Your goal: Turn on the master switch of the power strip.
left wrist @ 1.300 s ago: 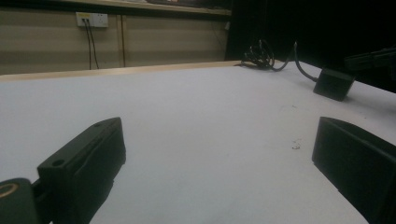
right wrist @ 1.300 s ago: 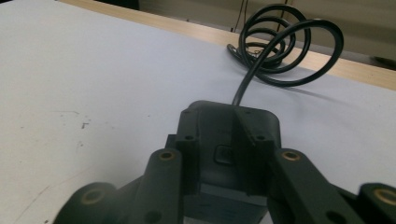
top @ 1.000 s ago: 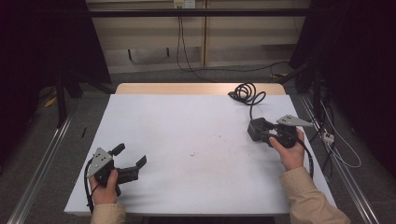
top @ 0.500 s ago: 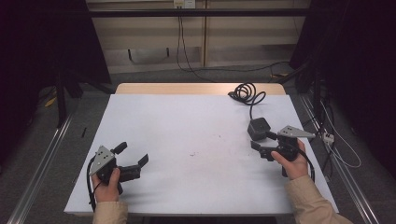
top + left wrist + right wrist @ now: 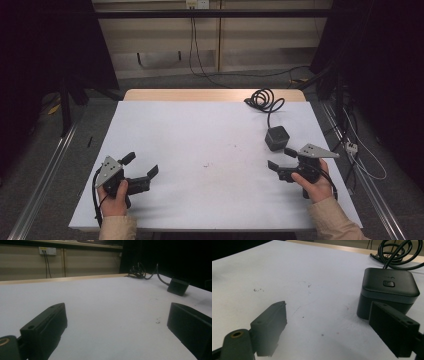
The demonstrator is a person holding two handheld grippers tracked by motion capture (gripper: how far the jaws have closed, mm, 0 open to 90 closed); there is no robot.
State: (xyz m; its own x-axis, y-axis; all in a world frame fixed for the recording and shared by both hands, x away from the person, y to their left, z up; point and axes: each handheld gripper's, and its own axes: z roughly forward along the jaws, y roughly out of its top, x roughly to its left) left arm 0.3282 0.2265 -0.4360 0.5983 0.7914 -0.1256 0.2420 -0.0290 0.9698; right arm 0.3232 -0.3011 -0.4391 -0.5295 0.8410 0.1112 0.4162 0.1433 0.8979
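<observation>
A small black cube (image 5: 276, 137) with a button on top stands on the white table (image 5: 200, 130) at the right. Its black cable runs back to a coil (image 5: 265, 99) near the far edge. My right gripper (image 5: 281, 158) is open just in front of the cube and apart from it. In the right gripper view the cube (image 5: 388, 292) sits behind the right jaw, outside the open right gripper (image 5: 328, 315). My left gripper (image 5: 141, 165) is open at the near left with nothing in it. From the left gripper (image 5: 117, 312), the cube (image 5: 178, 286) and coil (image 5: 138, 271) lie far off.
A wooden strip (image 5: 210, 95) edges the table's far side. Metal rails (image 5: 45, 175) run along the floor on both sides. Loose cables (image 5: 360, 155) lie on the floor to the right. Small dark specks (image 5: 207, 164) mark the table's middle.
My right gripper, which was at the cube a second ago, has drawn back toward the near edge and stands clear of it. The cube and the left gripper have stayed put.
</observation>
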